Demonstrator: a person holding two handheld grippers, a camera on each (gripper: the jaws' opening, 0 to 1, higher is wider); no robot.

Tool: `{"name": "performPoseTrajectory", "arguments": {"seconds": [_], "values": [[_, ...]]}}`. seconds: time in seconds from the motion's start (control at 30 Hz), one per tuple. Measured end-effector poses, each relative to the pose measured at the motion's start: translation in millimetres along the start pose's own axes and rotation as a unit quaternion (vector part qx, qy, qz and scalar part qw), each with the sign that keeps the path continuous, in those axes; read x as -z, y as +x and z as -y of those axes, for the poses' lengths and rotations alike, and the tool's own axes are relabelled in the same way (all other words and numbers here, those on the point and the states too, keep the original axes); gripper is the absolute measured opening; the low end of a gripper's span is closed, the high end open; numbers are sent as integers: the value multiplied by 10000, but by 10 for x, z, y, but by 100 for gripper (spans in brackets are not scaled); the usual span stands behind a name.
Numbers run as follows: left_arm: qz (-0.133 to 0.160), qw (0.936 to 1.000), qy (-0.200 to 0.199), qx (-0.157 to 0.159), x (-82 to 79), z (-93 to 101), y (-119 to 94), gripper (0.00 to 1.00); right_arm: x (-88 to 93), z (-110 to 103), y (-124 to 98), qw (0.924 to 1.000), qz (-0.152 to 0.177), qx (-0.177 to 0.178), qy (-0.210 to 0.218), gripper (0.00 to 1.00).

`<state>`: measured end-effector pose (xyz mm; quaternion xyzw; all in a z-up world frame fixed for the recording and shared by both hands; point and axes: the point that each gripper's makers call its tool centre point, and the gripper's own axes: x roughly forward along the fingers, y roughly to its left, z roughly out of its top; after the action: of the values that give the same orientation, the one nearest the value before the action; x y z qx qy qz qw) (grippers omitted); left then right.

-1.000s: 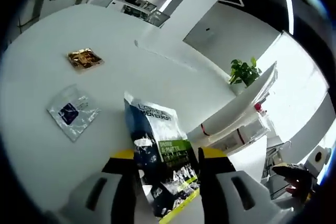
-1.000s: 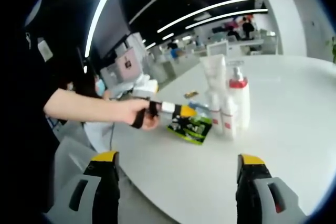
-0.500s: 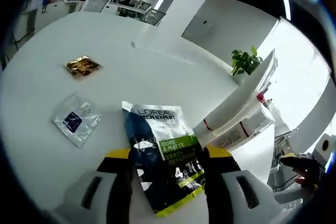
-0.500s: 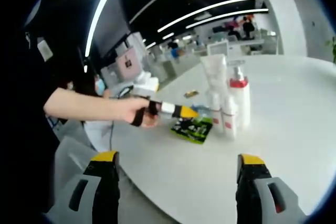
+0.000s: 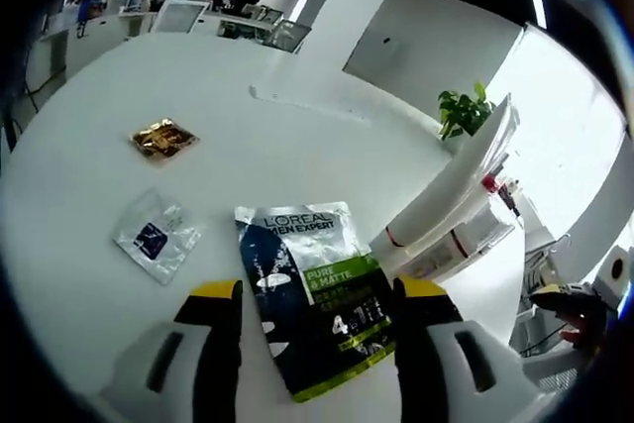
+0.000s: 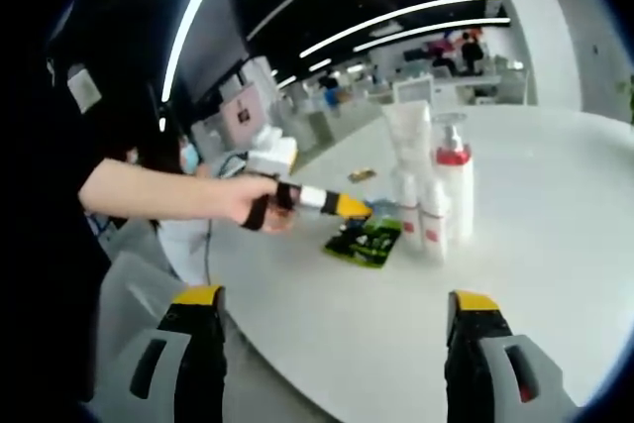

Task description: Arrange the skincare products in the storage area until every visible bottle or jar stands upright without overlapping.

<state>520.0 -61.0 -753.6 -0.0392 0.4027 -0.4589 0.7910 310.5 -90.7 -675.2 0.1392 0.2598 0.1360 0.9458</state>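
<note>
My left gripper (image 5: pixel 317 309) spread wide, jaws either side of the dark L'Oreal sachet (image 5: pixel 313 294) lying flat on the white table (image 5: pixel 89 195). Just right: white tube (image 5: pixel 451 185), pump bottle (image 6: pixel 454 190), small bottles (image 6: pixel 432 220) clustered upright. Beyond: clear sachet (image 5: pixel 157 236), gold sachet (image 5: pixel 163 138). My right gripper (image 6: pixel 335 329) wide, holding nothing, well back

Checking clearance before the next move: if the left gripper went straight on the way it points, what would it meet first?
Probably the dark L'Oreal sachet, lying flat on the white table between the left gripper's open jaws; depth is uncertain.
</note>
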Motion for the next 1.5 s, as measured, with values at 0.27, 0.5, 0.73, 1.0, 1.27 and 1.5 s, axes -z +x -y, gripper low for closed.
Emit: {"name": "performPoseTrajectory", "arguments": {"seconds": [0.27, 0.5, 0.73, 1.0, 1.27, 1.5], "values": [[30, 10000, 33, -34, -10, -48, -161, 57, -30, 11, -14, 9999, 99, -11, 117, 95], [30, 9997, 218, -44, 8, -55, -309, 58, 9, -3, 5, 10000, -11, -12, 39, 95], [10, 9991, 404, -90, 87, -57, -459, 67, 45, -15, 16, 9999, -99, -40, -5, 95], [72, 9985, 531, -53, 195, -33, -661, 73, 71, -17, 21, 9998, -173, -30, -74, 94], [78, 9983, 574, -67, 312, -31, -882, 78, 69, -7, 18, 9998, -188, 4, -121, 94], [129, 9949, 1004, -41, 378, 53, -1120, 83, 52, -16, 14, 9998, -151, 15, -157, 94]]}}
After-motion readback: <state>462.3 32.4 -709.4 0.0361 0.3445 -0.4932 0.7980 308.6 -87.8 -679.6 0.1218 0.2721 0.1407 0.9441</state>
